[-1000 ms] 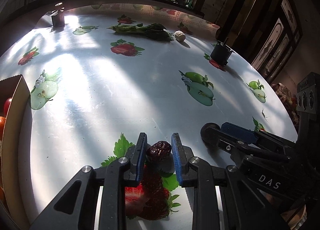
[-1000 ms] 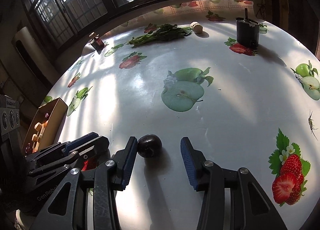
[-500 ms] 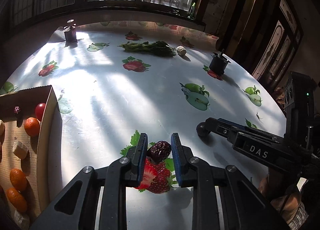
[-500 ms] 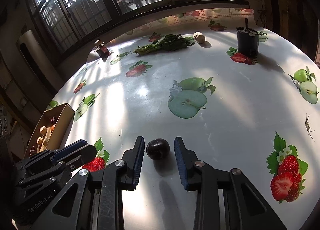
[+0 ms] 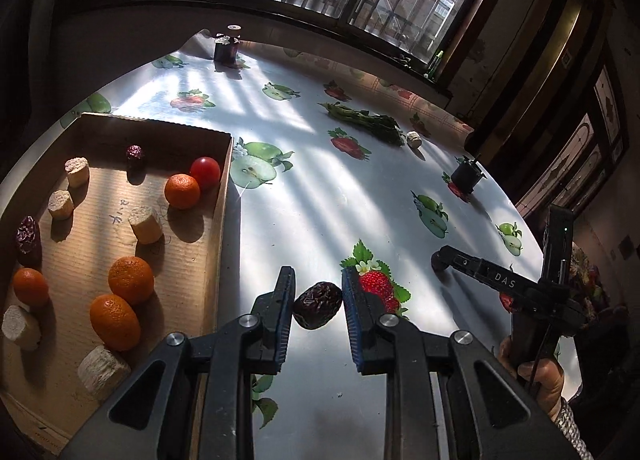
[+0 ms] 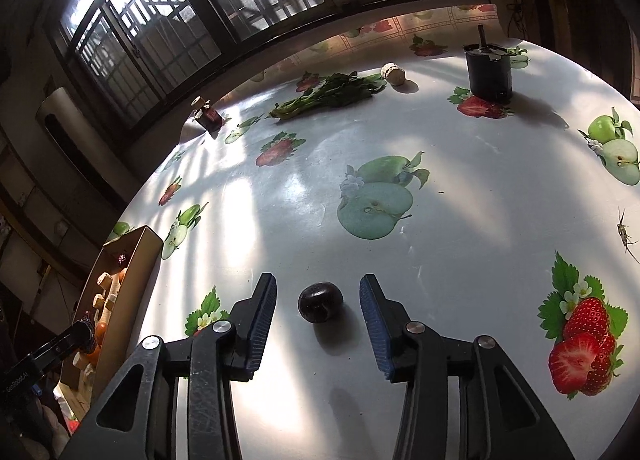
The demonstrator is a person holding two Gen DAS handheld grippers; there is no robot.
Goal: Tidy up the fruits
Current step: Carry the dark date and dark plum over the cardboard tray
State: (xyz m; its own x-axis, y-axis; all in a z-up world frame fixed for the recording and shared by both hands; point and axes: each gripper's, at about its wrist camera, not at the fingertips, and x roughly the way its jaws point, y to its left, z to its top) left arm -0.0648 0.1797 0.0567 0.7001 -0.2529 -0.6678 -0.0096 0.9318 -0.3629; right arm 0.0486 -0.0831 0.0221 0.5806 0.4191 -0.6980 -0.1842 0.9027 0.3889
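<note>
Date clamped, box lies at nine o'clock.
Left gripper (image 5: 317, 310) fingers pinch the date (image 5: 318, 304); the cardboard box (image 5: 216, 227) seems just beside it. Right gripper (image 6: 318, 310) fingers are opening around the dark plum (image 6: 320, 302), untouched on the worktop (image 6: 460, 163).

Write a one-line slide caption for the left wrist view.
Left gripper carries a wrinkled red date beside the cardboard box of tangerines.

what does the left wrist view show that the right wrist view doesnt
Only the left wrist view: the left gripper shut on a wrinkled red date, and the box's floor with oranges, a tomato and pale chunks.

Only the right wrist view: the right gripper, jaws opening around a dark round fruit on the table.

Both: the cardboard box, greens, black pot.
</note>
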